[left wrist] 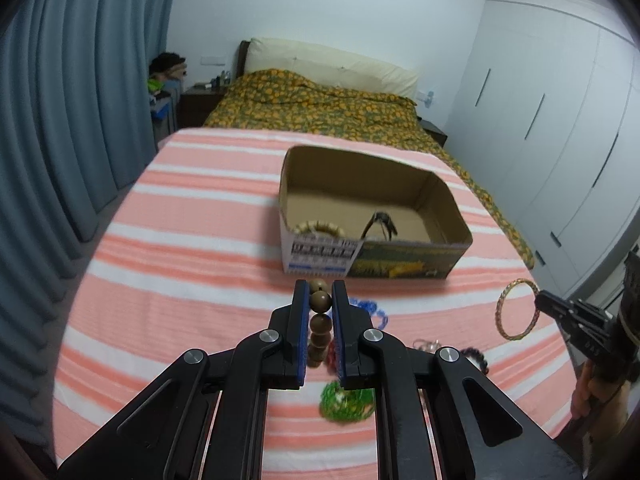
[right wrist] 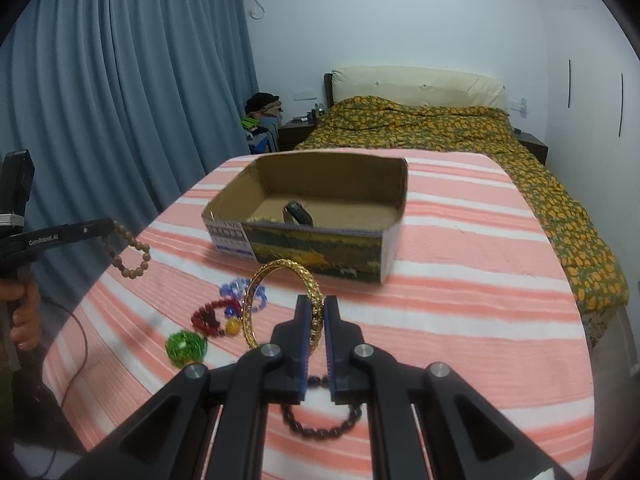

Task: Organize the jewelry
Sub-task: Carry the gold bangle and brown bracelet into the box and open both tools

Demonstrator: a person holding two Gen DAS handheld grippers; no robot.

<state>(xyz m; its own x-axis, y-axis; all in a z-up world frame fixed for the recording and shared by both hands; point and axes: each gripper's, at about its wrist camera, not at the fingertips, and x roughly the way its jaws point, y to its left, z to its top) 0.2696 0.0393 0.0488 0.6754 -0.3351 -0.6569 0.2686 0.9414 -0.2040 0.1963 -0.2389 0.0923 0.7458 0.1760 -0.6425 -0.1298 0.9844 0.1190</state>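
A string of brown wooden beads [left wrist: 321, 322] hangs clamped between the pads of the left tongs [left wrist: 320, 300], which are closed down tight on it; from the right wrist view the loop [right wrist: 132, 254] dangles in the air off the tip of those tongs, above the left edge of the counter. The gold bangle [right wrist: 280, 300] stands on edge in the right tongs [right wrist: 316, 312], whose jaws are pinched shut on its rim; the left wrist view shows it [left wrist: 516, 308] held clear of the striped cloth [left wrist: 192, 280].

Ahead of both tongs sits an open cardboard box [right wrist: 320, 248] on the pink-and-white striped cloth that covers the counter. Inside it, against the near wall, lie a cream beaded bracelet [left wrist: 320, 229] and a dark item [left wrist: 380, 222] too blurred to tell apart.

Still on the cloth, between the box and the tongs, lie a blue crystal bracelet [right wrist: 240, 290], a dark red beaded bracelet [right wrist: 208, 316] touching it, a yellow bead [right wrist: 232, 326] beside that, and a green sparkly bracelet [right wrist: 186, 346] nearer the edge. A dark purple beaded bracelet [right wrist: 320, 424] lies under the right tongs.

A hand [right wrist: 26, 312] grips the left handle. Beyond the counter are a bed [right wrist: 440, 128] with a yellow floral cover and blue curtains [right wrist: 120, 100].
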